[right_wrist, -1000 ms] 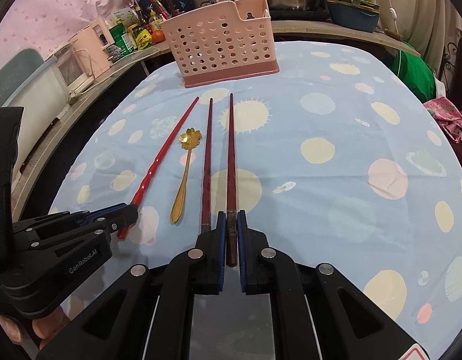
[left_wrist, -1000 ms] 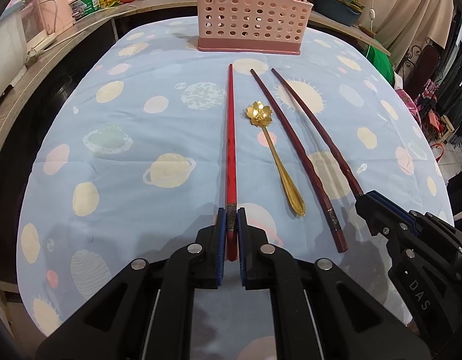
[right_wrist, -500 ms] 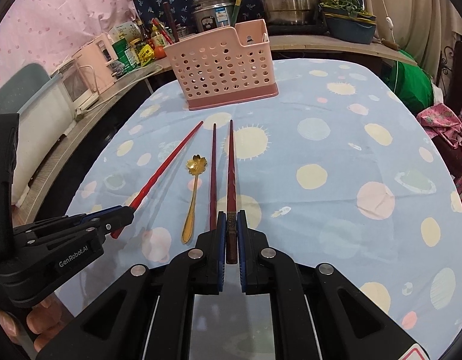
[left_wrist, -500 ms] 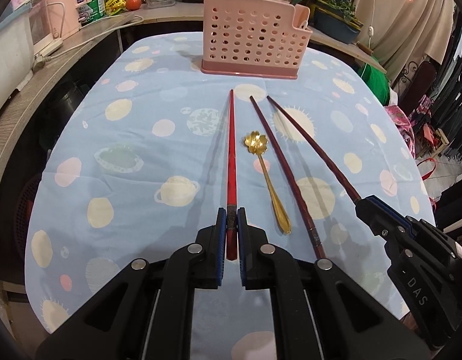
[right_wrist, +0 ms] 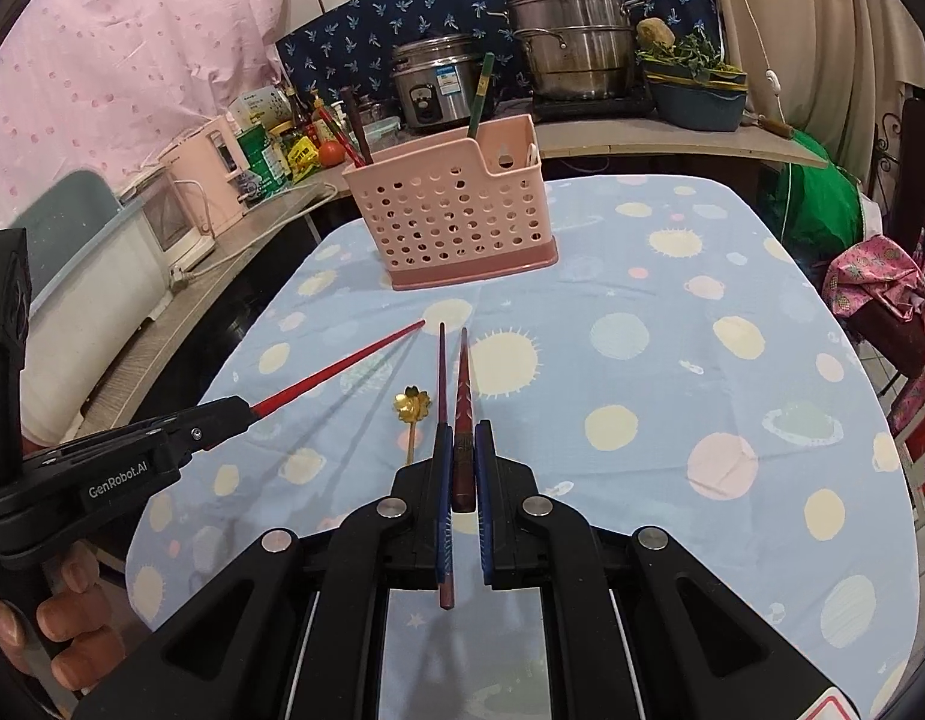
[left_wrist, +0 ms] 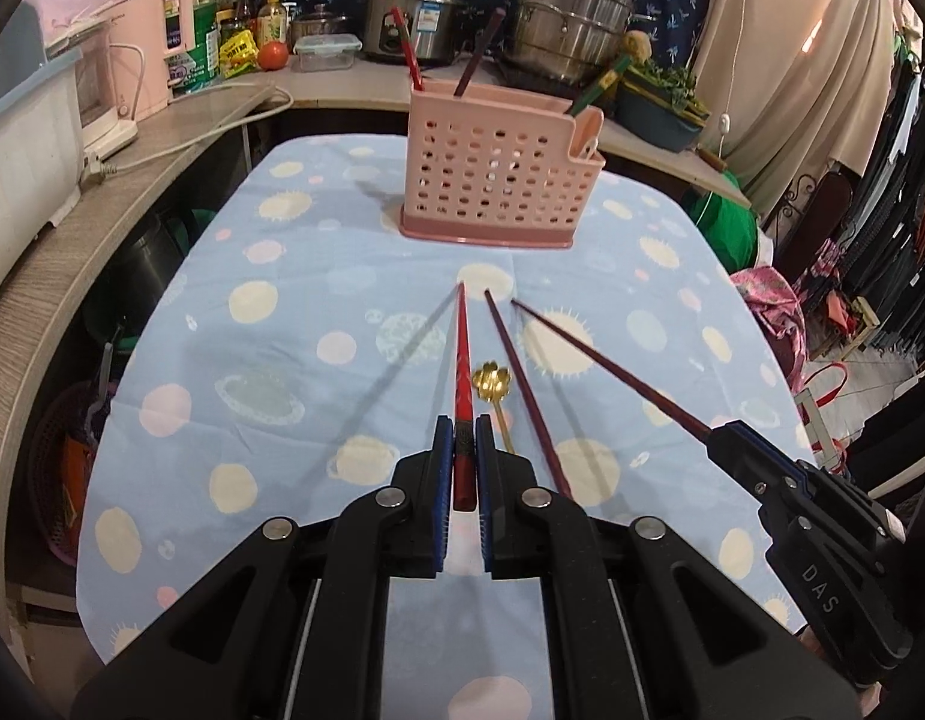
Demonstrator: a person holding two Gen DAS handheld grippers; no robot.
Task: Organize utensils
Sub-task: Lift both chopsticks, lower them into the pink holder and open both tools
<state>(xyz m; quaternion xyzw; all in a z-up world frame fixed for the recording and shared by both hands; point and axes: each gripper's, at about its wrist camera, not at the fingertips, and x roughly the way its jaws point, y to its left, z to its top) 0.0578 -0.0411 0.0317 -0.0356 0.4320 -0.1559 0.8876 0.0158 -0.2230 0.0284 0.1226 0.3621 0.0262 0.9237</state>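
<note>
The left gripper [left_wrist: 462, 438] is clamping the thick end of a red chopstick [left_wrist: 462, 360], which is pointing toward the pink basket [left_wrist: 498, 180] at the far edge of the tabletop [left_wrist: 282, 360]. The right gripper [right_wrist: 462, 444] is pinching a dark chopstick [right_wrist: 462, 378] the same way.

The left wrist view is showing the right gripper [left_wrist: 738, 450] from the side, with its dark chopstick [left_wrist: 606, 366] slanting above the cloth and casting a shadow. Between the two held sticks, a second dark chopstick [left_wrist: 522, 384] and a gold spoon [left_wrist: 492, 384] are lying on the tabletop.

The right wrist view is showing the left gripper [right_wrist: 234, 408] from the side, with the red chopstick [right_wrist: 342, 366] sticking out of it, and the person's fingers [right_wrist: 66, 618] wrapping its handle. Here the loose dark chopstick [right_wrist: 442, 372] is running under the right gripper, just beside the held one, with the spoon [right_wrist: 412, 405] to its left.

Both views are showing chopsticks already standing in the basket [right_wrist: 450, 216].
</note>
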